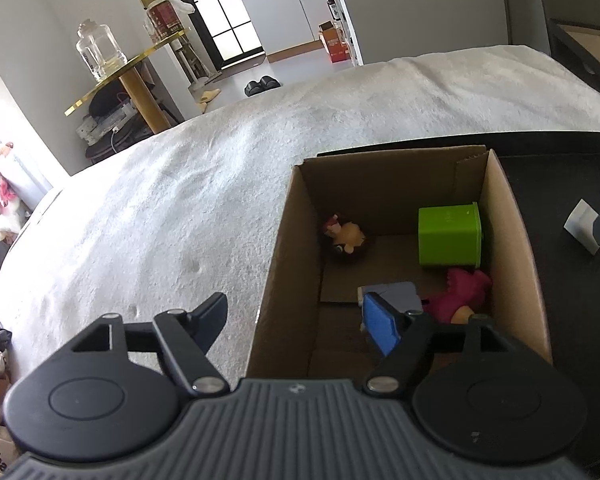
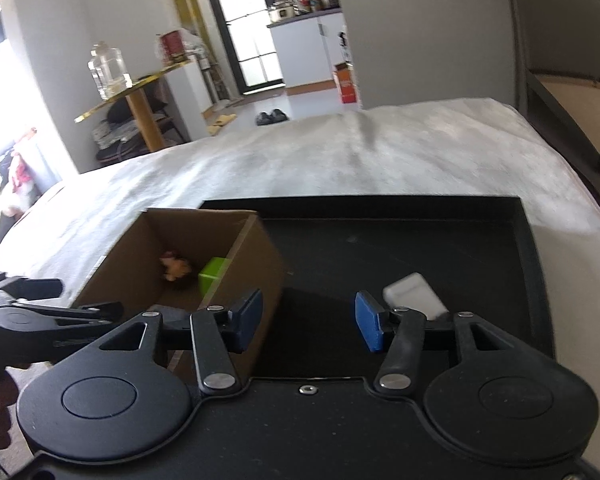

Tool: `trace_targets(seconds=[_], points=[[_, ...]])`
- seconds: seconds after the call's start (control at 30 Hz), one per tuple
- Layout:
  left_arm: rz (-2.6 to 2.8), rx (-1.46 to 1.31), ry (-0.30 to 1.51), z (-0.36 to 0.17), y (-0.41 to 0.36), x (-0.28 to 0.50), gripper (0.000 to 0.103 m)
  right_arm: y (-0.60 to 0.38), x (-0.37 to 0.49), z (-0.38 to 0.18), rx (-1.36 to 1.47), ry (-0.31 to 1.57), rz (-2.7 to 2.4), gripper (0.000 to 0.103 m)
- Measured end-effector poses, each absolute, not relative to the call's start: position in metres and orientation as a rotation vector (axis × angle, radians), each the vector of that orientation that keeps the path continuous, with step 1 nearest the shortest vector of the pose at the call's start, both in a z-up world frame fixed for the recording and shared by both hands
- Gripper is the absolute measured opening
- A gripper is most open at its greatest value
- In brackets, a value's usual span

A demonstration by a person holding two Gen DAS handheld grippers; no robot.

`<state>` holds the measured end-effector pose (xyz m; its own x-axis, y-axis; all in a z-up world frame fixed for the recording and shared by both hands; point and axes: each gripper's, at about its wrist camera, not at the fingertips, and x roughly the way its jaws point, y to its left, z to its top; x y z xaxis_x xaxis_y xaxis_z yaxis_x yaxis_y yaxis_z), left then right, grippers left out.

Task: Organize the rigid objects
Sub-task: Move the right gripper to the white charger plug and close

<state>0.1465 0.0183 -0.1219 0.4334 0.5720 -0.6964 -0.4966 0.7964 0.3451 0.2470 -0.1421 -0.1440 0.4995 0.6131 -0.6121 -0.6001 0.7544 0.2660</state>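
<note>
hiding grey object (image 1: 396, 294) partly: left gripper (image 1: 300, 320) pad.

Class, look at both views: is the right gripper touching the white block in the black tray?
Apart. In the right wrist view the right gripper is open and empty; the white block lies beyond its fingertips on the black tray.
</note>
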Motion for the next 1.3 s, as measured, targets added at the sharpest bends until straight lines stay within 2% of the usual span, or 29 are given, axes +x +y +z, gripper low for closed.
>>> trace_targets(seconds=[0.3,0.37,0.7,0.8,1.1,1.2,1.3], points=[[0.677,0.137,0.923,-0.126,0.009,0.157,0.076,-0.159,0.26,-0.159,0.02,0.762,0.702,0.054],[0.679,0.14,0.928,-0.126,0.008,0.159,0.076,-0.161,0.264,-0.162,0.016,0.77,0.688,0.059],[0.679,0.169,0.945,-0.128,0.002,0.164,0.076,-0.169,0.281,-0.184,-0.018,0.8,0.617,0.067],[0.69,0.18,0.95,-0.128,0.004,0.163,0.076,-0.169,0.285,-0.189,-0.041,0.806,0.6,0.076],[0.688,0.179,0.954,-0.13,0.007,0.162,0.076,-0.164,0.301,-0.209,-0.105,0.81,0.558,0.076],[0.688,0.169,0.952,-0.13,0.009,0.162,0.076,-0.162,0.302,-0.213,-0.124,0.807,0.563,0.068],[0.693,0.158,0.947,-0.129,0.011,0.161,0.076,-0.158,0.301,-0.212,-0.138,0.806,0.595,0.043]])
